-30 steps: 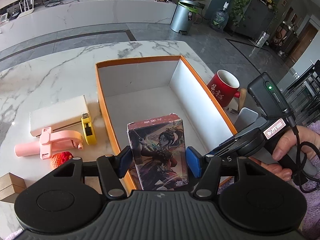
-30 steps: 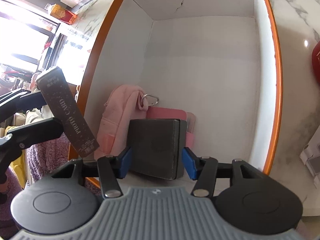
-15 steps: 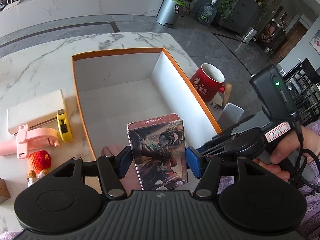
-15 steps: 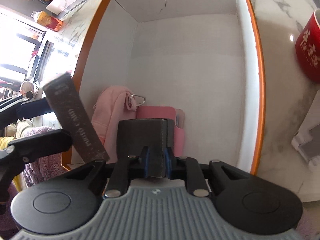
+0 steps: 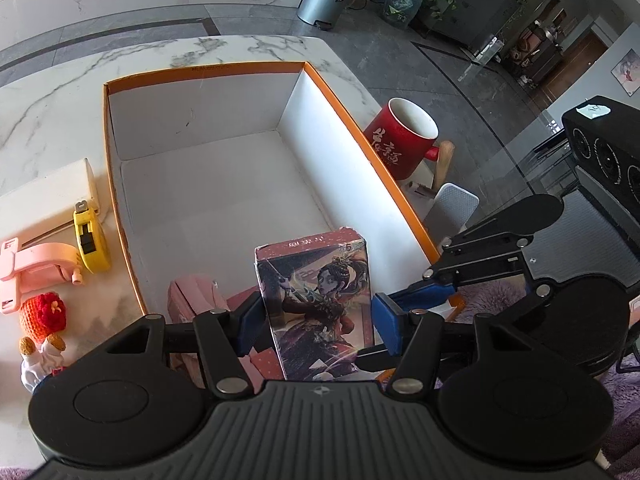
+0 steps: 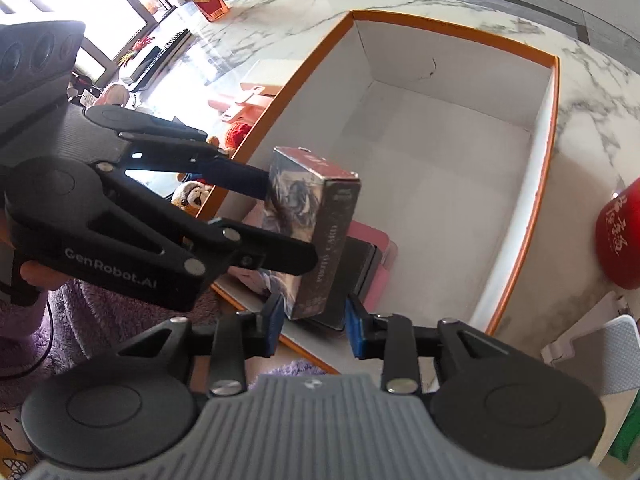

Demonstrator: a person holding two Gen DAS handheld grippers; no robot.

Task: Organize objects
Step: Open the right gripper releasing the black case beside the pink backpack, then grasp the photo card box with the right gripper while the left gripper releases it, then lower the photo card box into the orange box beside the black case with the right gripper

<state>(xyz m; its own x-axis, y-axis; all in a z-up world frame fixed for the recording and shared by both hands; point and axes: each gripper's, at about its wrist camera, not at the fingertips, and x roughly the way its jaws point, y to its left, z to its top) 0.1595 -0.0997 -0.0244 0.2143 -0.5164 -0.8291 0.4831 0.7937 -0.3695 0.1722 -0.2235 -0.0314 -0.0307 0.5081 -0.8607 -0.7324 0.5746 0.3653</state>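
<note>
Our left tongs point steeply downward, their blue pads pressed against the two sides of the card box, which stands upright between them. From the right wrist view, these tongs reach in from the left, with fingers of the hand curled around the grip below a purple fuzzy sleeve. Our right tongs also angle downward, and their jaws are opening, with nothing gripped between the blue pads.
</note>
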